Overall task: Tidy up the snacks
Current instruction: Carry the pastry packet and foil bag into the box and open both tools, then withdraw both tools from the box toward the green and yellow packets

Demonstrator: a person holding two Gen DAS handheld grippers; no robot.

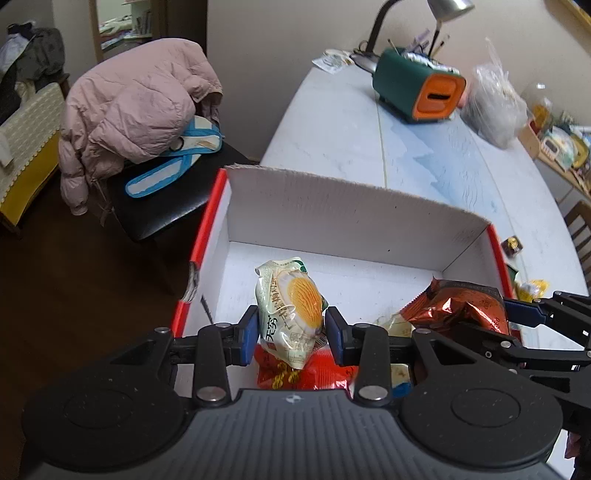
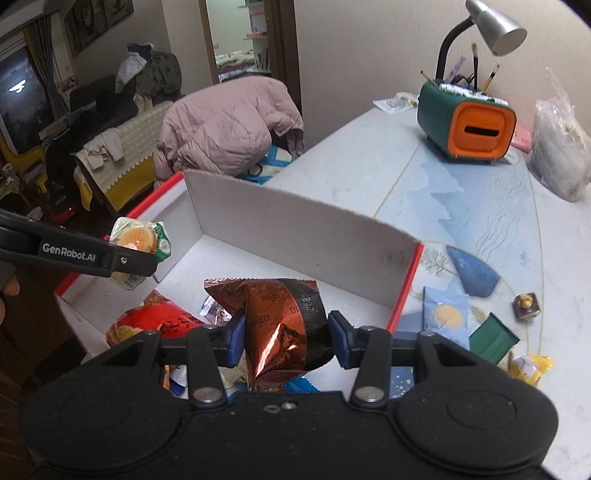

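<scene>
two grippers over the red-edged cardboard box [image 1: 369, 221], both loaded. left gripper [image 1: 291, 334] fingers clamped on a pale green-and-white snack packet [image 1: 291, 310] with an orange-yellow round print, held upright above the box floor; same packet [image 2: 142, 240] shows in the right wrist view, up near the box's left wall. right gripper [image 2: 286, 339] fingers pinched on a crumpled copper-brown oreo packet [image 2: 280, 325], lifted over the right half of the box; in the left wrist view that packet [image 1: 458, 306] sits at the right, next to the right gripper's blue finger pad [image 1: 524, 314]. red snack bag [image 1: 314, 373] lies in the box under the left gripper, also seen at [image 2: 155, 325]. more small wrappers lie below the oreo packet, can't tell what kind. box stands on the pale counter [image 2: 369, 173]. outside the box to its right: light blue sachet [image 2: 445, 314], dark green packet [image 2: 493, 338], yellow wrapper [image 2: 530, 367], small brown cube [image 2: 526, 306]. far end: green-and-orange desk organizer [image 2: 467, 123], desk lamp [image 2: 491, 22], clear plastic bag [image 2: 561, 147].
</scene>
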